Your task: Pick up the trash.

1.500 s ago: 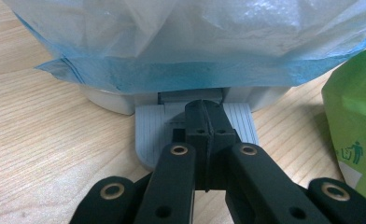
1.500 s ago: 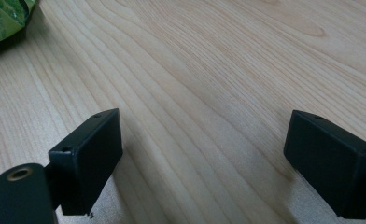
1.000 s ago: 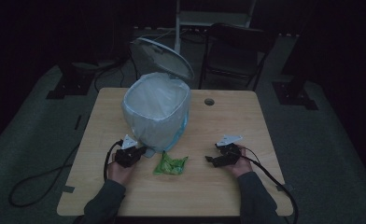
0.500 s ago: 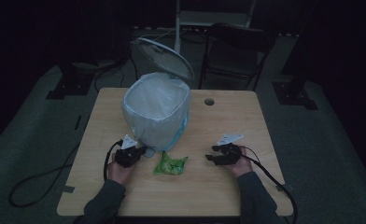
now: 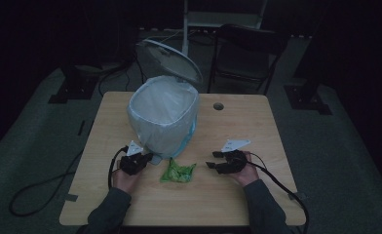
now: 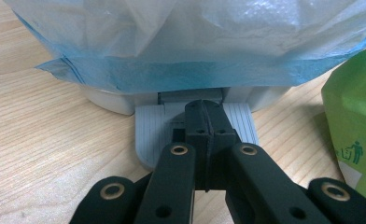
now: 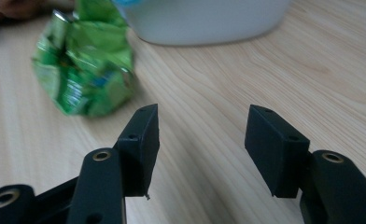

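A white pedal bin [image 5: 163,117] lined with a pale plastic bag stands mid-table, its lid [image 5: 169,59] tipped up and open. My left gripper [image 5: 150,157] is shut, and its closed tips [image 6: 204,109] rest on the bin's grey foot pedal [image 6: 148,133]. A crumpled green wrapper [image 5: 178,171] lies on the table in front of the bin, between my two hands. In the right gripper view the wrapper [image 7: 85,70] sits ahead and to the left. My right gripper [image 5: 212,160] hovers to its right, open; its jaws [image 7: 202,140] have just been closing partway, with nothing between them.
The wooden table [image 5: 238,126] has a round cable hole [image 5: 218,106] at the back right. A dark chair [image 5: 247,53] stands behind the table. Cables trail from both grippers, one looping on the floor [image 5: 28,195] at the left.
My right gripper has lifted a little off the table and its jaws stand narrower. The left gripper, the bin and the wrapper have stayed put.
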Motion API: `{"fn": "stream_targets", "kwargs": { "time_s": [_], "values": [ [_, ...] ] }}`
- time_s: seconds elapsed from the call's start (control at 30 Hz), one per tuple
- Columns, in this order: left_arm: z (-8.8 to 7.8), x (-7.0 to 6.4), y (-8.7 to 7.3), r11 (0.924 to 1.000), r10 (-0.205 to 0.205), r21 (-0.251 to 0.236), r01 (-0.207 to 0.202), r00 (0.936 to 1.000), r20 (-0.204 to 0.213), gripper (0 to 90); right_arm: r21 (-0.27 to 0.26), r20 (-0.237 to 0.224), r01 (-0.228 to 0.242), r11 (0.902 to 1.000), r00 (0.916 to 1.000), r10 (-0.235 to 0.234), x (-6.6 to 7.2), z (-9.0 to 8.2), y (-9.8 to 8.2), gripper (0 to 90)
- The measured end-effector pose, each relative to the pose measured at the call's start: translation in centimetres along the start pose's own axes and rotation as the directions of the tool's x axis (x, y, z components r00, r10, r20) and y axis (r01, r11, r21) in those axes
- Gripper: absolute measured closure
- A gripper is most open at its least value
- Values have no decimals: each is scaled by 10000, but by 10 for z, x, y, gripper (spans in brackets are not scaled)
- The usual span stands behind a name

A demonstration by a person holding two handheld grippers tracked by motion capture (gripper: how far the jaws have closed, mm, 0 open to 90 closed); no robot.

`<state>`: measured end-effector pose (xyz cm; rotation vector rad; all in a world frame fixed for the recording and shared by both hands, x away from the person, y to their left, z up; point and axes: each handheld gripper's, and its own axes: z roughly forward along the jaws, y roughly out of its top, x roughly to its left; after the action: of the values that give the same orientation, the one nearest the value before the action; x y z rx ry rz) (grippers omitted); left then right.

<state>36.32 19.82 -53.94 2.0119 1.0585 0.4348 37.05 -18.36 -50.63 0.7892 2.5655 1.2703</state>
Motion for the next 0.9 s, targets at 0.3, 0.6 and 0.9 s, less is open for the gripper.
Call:
{"fn": "stream_targets", "kwargs": {
  "time_s": [0.3, 0.6, 0.9],
  "values": [
    [0, 0, 0, 10000, -22, -6, 22, 10000, 4, 900, -328, -867, 145, 9994, 9961, -173, 15, 5, 12, 472],
    [0, 0, 0, 10000, -36, -15, 36, 10000, 25, 900, -423, -1602, 282, 9987, 9865, -347, 24, 17, 20, 504],
    [0, 0, 0, 10000, -38, -27, 38, 10000, 45, 900, 256, -2053, 812, 9964, 9759, -742, 31, 37, 23, 554]
  ]
}}
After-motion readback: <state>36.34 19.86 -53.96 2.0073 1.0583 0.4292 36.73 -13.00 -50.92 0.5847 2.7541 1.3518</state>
